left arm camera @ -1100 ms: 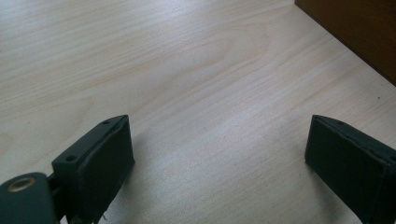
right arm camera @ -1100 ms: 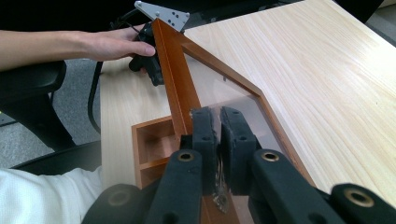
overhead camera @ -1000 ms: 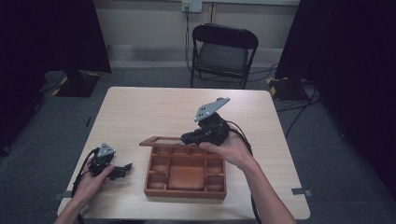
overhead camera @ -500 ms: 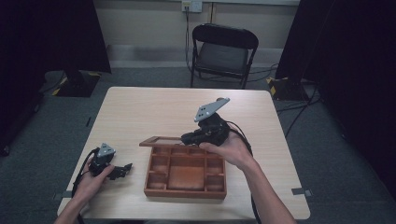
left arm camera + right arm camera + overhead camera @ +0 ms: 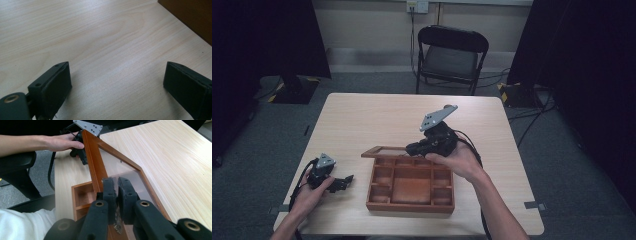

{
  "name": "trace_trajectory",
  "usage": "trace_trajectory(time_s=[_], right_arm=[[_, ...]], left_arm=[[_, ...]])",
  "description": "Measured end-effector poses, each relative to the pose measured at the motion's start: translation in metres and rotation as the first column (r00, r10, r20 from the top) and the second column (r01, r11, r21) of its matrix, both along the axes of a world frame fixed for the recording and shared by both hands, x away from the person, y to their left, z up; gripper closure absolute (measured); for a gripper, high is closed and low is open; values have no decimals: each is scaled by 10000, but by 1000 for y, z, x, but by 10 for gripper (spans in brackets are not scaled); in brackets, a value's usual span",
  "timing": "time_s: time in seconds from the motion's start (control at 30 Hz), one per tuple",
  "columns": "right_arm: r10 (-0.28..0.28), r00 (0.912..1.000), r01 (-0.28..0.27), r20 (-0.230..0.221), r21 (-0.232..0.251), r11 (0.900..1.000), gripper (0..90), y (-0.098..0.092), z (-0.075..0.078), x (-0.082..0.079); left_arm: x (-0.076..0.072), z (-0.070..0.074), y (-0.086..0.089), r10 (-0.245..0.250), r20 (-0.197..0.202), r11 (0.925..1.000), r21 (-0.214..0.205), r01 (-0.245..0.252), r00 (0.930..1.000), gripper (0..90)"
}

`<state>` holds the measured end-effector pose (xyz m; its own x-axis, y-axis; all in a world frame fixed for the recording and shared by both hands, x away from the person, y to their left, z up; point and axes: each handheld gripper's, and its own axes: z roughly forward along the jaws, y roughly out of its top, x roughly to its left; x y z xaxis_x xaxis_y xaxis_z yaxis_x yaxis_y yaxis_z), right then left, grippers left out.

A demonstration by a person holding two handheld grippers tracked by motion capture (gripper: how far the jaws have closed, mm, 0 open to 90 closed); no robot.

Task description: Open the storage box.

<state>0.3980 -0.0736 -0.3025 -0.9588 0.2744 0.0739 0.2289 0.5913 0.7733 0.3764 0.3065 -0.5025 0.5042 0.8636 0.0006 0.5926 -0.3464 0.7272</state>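
Lid held open, nothing moving.

The glass-paned lid [image 5: 122,173] of the wooden compartment box [image 5: 411,186] stands lifted at the box's far edge, just as it did a second ago, clenched at its frame by the right tongs [image 5: 117,185]. The left tongs [image 5: 343,182] rest released on the table [image 5: 377,120] well left of the box, unchanged. My guess: a pause with the box open and its compartments looking empty.

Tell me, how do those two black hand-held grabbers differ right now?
The left gripper lies low on the pale wooden table, fingers wide apart and holding nothing. The right gripper is raised over the brown wooden compartment box, fingers shut on its glass-panelled wooden lid. Both are black, each held in a hand.
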Motion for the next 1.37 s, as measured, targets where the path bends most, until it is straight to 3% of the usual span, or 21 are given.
trace_trajectory(time_s=[1.37], right_arm=[[63, 10000, -63, -21, -18, 10000, 851, 0, 0, 0]], left_arm=[[0, 0, 0, -16, 14, 10000, -22, 16, 10000, 68]])
